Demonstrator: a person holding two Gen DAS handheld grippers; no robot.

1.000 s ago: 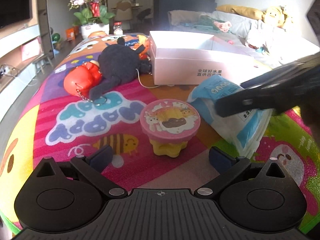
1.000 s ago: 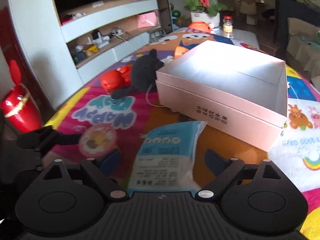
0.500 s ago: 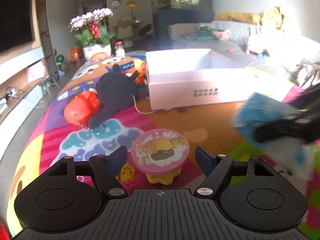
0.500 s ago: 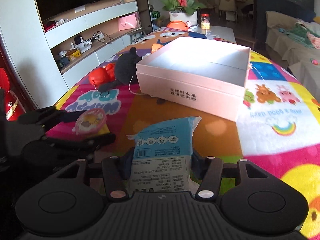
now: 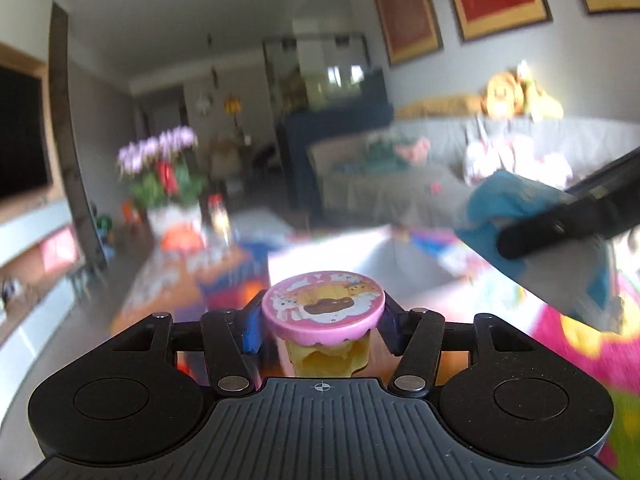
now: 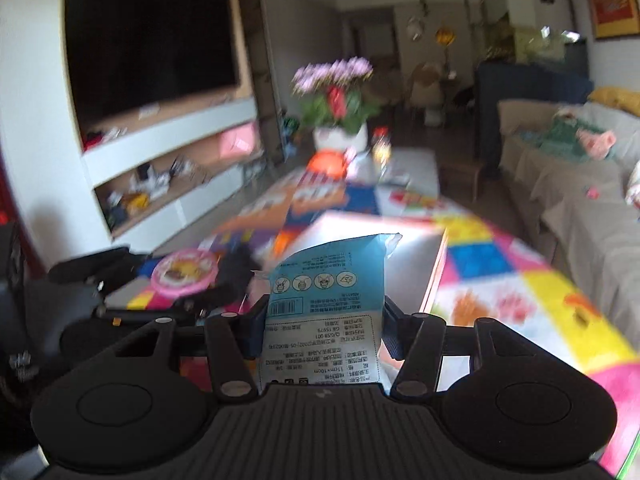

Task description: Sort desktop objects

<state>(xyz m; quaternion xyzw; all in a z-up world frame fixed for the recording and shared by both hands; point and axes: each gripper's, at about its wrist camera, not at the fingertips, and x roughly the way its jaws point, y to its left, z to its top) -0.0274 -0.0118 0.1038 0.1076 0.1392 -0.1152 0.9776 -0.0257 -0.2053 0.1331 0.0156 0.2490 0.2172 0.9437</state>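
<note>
1. between the blue pads of the left claw [image 5: 322, 326] sits a pudding cup [image 5: 324, 306] with a pink cartoon lid and a yellow body; the jaws have just been closing and both pads now press on the cup's sides, just under the lid rim.
2. the cup hangs upright in that grip, clear of the colourful mat [image 5: 576, 332] that covers the surface.
3. the right claw [image 6: 320, 334] is clamped on a blue and white packet [image 6: 326, 308]; its pads press both long edges and the torn top corner stands up beyond the fingertips.
4. seen from the left wrist, the same packet [image 5: 532, 236] is in the air at the right, with one dark finger [image 5: 560, 226] of the right claw across it.
5. from the right wrist, the left claw [image 6: 186, 276] and its cup [image 6: 185, 273] show at the left, level with the packet and well apart from it.
6. ahead of both claws an open pale box [image 6: 420, 256] rests on the mat; its inside is washed out by glare.
7. beyond it stands a pot of purple flowers [image 6: 336, 96], blurred.
</note>
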